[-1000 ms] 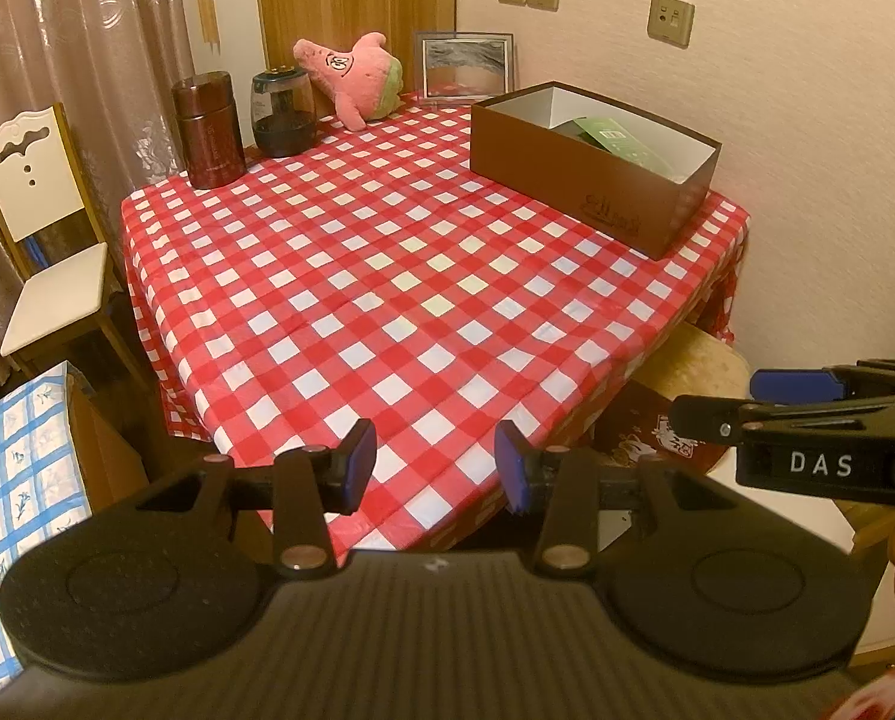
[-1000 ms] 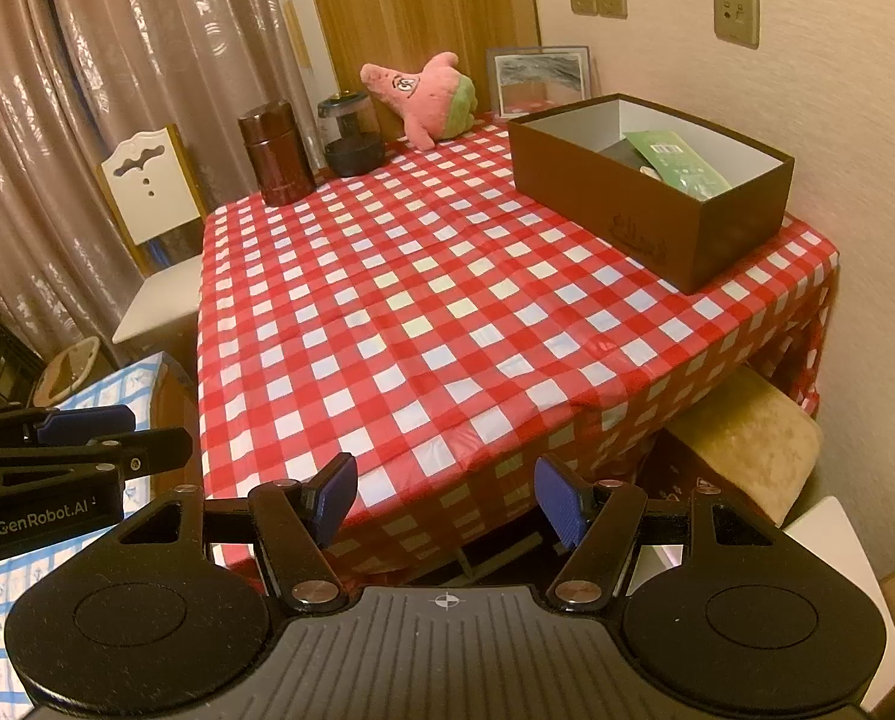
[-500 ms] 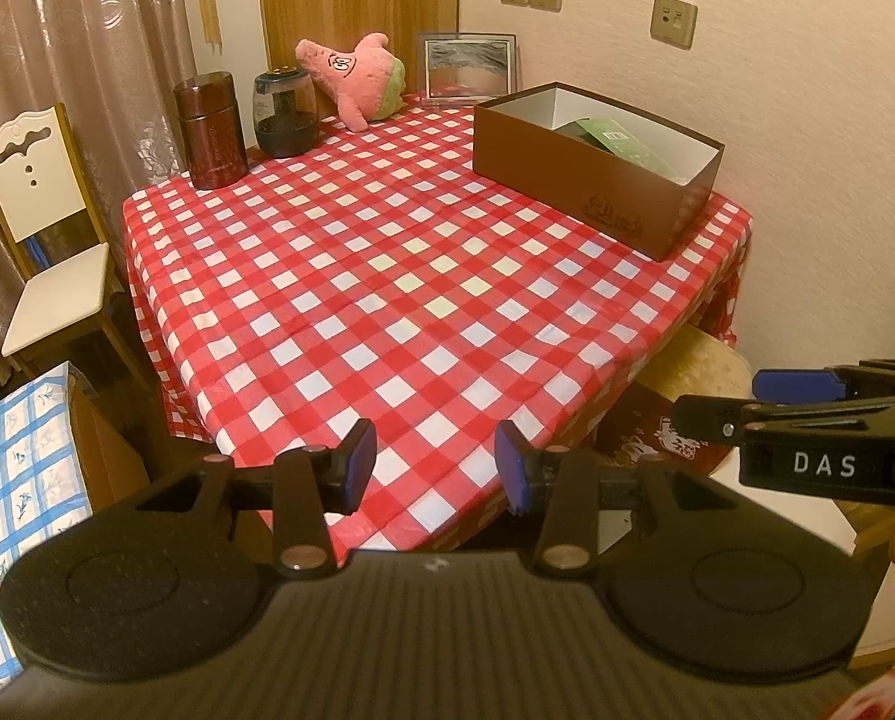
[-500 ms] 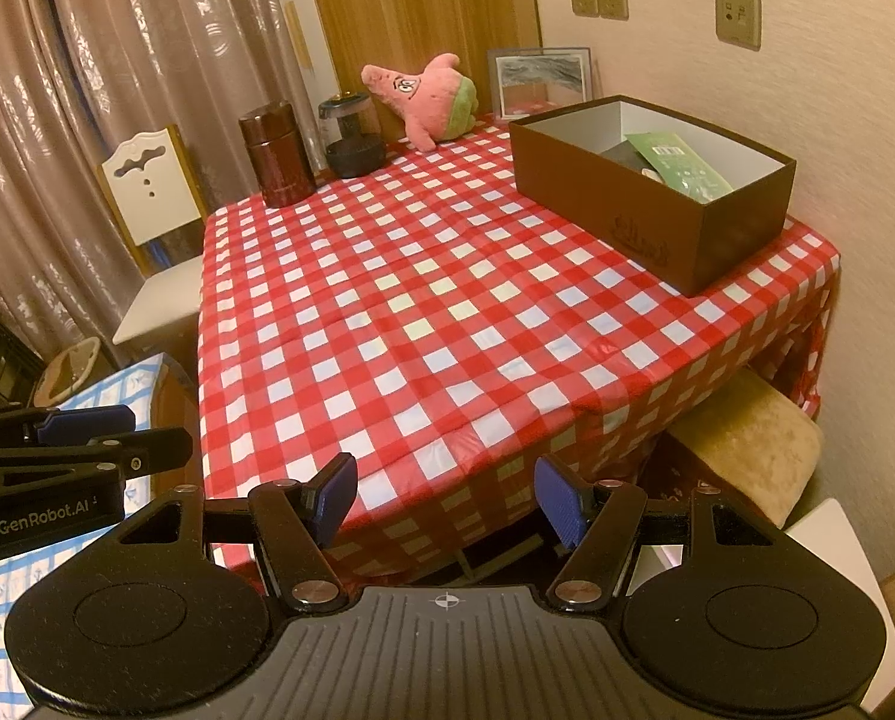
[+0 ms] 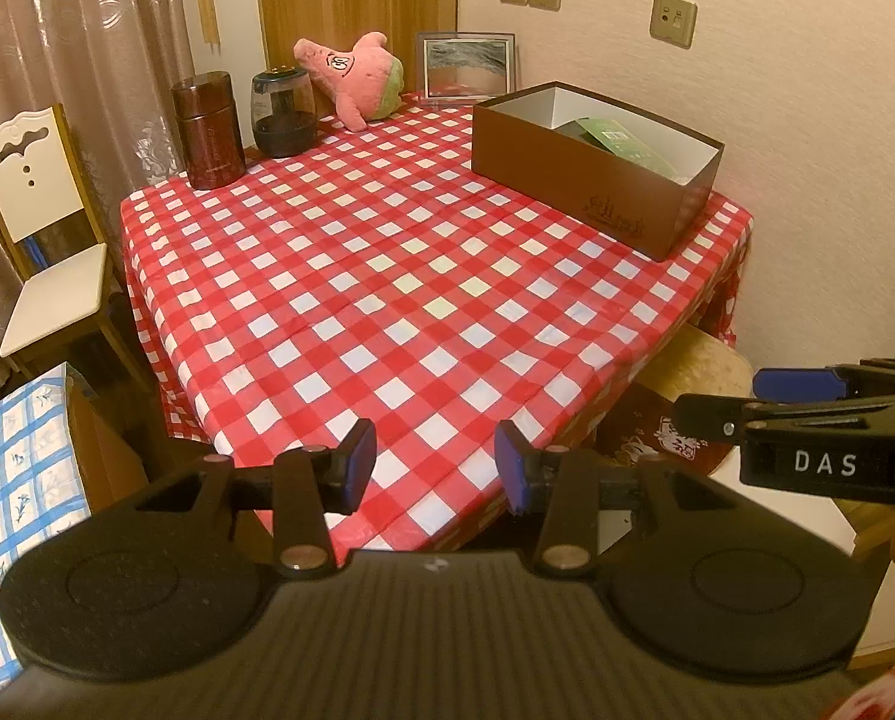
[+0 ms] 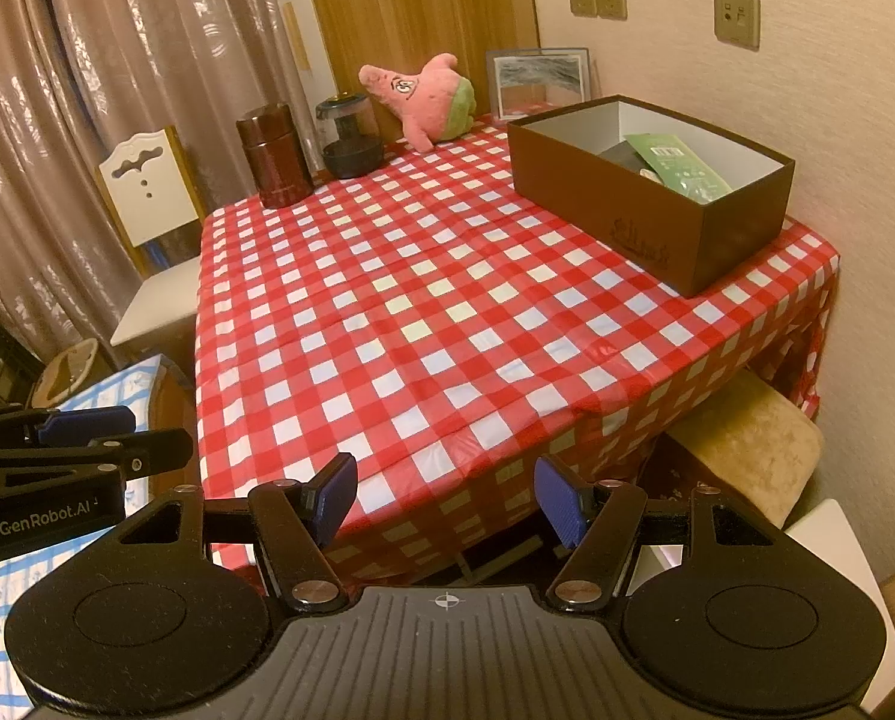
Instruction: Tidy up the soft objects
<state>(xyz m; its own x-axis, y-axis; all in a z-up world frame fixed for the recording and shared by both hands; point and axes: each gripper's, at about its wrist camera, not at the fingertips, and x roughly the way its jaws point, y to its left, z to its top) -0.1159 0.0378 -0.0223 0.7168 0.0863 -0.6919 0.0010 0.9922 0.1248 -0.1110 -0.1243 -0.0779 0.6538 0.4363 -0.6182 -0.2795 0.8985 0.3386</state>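
Note:
A pink star plush toy point(image 5: 357, 75) with green shorts leans at the far edge of the red checked table point(image 5: 399, 276); it also shows in the right wrist view point(image 6: 429, 99). A brown open box point(image 5: 591, 162) holding a green packet point(image 6: 678, 165) stands at the far right of the table. My left gripper point(image 5: 435, 468) is open and empty, held before the table's near edge. My right gripper point(image 6: 444, 501) is open and empty, also short of the near edge, beside the left one.
A brown canister point(image 5: 210, 129) and a dark glass jar point(image 5: 282, 114) stand at the far left of the table. A framed picture point(image 5: 468, 66) leans on the wall. A white chair point(image 5: 39, 228) stands left. A tan stool point(image 6: 747, 450) sits under the table's right side.
Both grippers have drifted very slightly; the scene shifts a little in the views. Nothing was taken hold of or let go.

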